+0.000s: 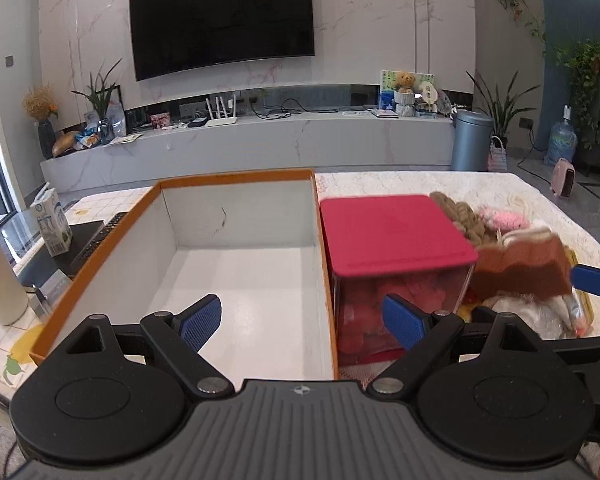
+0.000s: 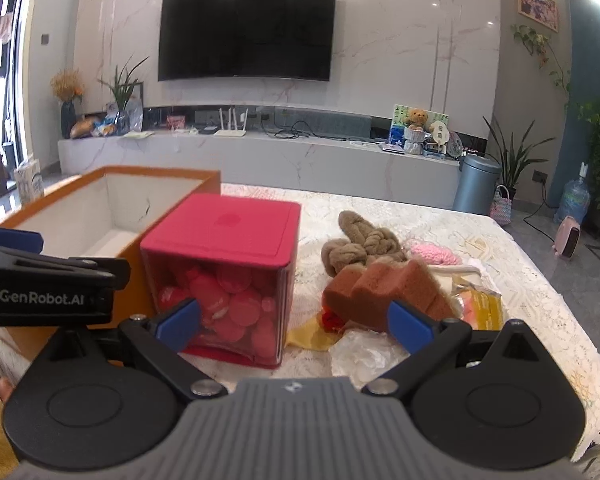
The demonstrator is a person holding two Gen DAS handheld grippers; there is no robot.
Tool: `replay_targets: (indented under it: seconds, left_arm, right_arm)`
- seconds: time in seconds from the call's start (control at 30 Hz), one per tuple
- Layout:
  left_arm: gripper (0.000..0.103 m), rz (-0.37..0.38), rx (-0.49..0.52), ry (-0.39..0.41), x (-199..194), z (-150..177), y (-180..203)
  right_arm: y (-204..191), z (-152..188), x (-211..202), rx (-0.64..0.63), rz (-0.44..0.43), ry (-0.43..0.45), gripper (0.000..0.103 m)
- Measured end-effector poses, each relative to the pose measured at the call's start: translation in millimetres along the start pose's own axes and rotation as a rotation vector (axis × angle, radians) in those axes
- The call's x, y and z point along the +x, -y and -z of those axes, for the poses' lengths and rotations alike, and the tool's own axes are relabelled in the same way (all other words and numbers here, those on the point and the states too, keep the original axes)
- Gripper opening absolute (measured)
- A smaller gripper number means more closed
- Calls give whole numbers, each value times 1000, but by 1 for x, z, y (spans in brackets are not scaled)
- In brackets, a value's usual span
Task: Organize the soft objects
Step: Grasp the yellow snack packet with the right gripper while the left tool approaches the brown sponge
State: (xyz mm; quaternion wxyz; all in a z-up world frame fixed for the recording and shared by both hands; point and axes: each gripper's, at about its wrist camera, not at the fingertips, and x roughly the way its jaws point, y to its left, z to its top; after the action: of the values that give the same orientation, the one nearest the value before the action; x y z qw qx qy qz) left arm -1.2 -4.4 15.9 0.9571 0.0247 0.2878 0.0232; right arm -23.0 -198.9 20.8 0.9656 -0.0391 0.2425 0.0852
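both tools, left (image 1: pixel 302 322) and right (image 2: pixel 296 322), gape wide and empty before an orange box (image 1: pixel 236 179); a hasty reach for the brown sponge (image 2: pixel 384 292) could scatter the heap.

A home living room.
A large TV (image 2: pixel 247 30) hangs on a marble wall above a long low console (image 2: pixel 260 156) carrying a router (image 2: pixel 231 126), a teddy bear (image 2: pixel 417 119), a vase of dried flowers (image 2: pixel 67 100) and loose cables. Potted plants (image 2: pixel 508 156) stand by a lidded bin (image 2: pixel 475 184); a water jug (image 2: pixel 575 200) and a small pink heater (image 2: pixel 567 242) sit on the tiled floor, and a framed picture (image 2: pixel 537 0) hangs on the right.
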Motion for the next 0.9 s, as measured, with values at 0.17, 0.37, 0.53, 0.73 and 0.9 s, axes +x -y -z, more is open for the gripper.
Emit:
replay_targets:
  seconds: [0.17,0.37,0.53,0.73,0.9]
  left_arm:
    - [103,43,-4,56,-17,-29,9]
    - [103,124,28,24,-12,-57,36]
    - [103,170,103,-3,1,-62,74]
    - [103,183,213,-77,26,-52,120]
    - [103,195,235,-111,43,-42,136]
  right_arm:
    - [22,-24,-15,18,70,28,98]
    - [91,-58,-13,109,128,-100,98]
    - [154,-66,7,60,260,-276,98]
    - [228,-52,24,253,285,-327,96]
    - [234,-7,52,392,11,-380,75]
